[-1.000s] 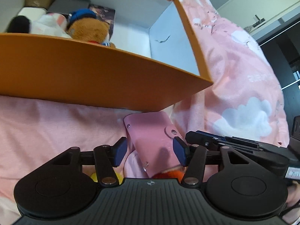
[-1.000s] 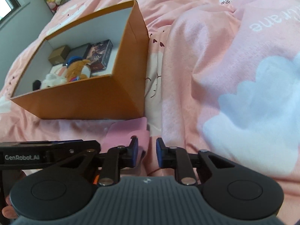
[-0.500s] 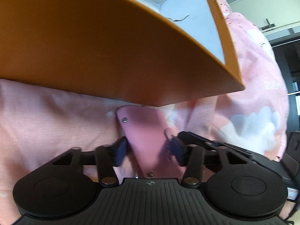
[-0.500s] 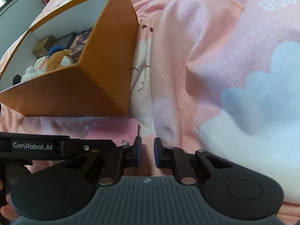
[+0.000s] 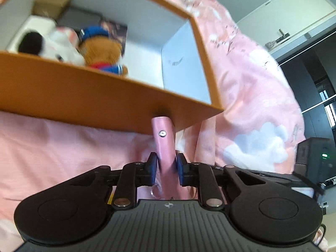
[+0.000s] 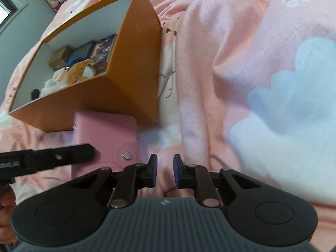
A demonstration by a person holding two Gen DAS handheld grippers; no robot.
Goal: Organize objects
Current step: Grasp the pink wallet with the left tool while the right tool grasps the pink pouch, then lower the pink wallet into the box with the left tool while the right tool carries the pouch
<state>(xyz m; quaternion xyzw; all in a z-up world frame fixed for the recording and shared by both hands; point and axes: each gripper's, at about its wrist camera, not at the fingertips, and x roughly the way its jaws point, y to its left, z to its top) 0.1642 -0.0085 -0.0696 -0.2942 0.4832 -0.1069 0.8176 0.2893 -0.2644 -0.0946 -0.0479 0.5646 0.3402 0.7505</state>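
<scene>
The left gripper point(image 5: 166, 169) pinches a pink wallet point(image 5: 166, 153) edge-on between its blue pads point(image 5: 152, 168), the pads pressing on both flat sides of it; a silver snap shows on the narrow face that points toward the camera. The wallet's far end reaches up to the near wall of the orange box point(image 5: 84, 96) and looks to be touching or just short of it; the blur leaves that unclear. From the right wrist view the same wallet point(image 6: 107, 132) shows its broad pink face with a snap near its lower corner, held off the pink bedspread point(image 6: 241, 84) just in front of the box's near corner, with the left gripper's black finger point(image 6: 63, 156) crossing in front of it. The right gripper point(image 6: 164, 173) hangs over the bedspread just right of the wallet, its pads close together with only a narrow gap and nothing between them; its jaws are opening slightly. The orange box point(image 6: 130, 79) sits on the bed, open at the top, white inside. In it lie a brown plush bear point(image 5: 103, 52) with a blue cap, a white plush toy point(image 5: 54, 44) beside it, a small brown carton point(image 5: 51, 5) in the far corner, a grey flat case point(image 5: 80, 17) and a dark printed book point(image 5: 114, 29) against the far wall.
</scene>
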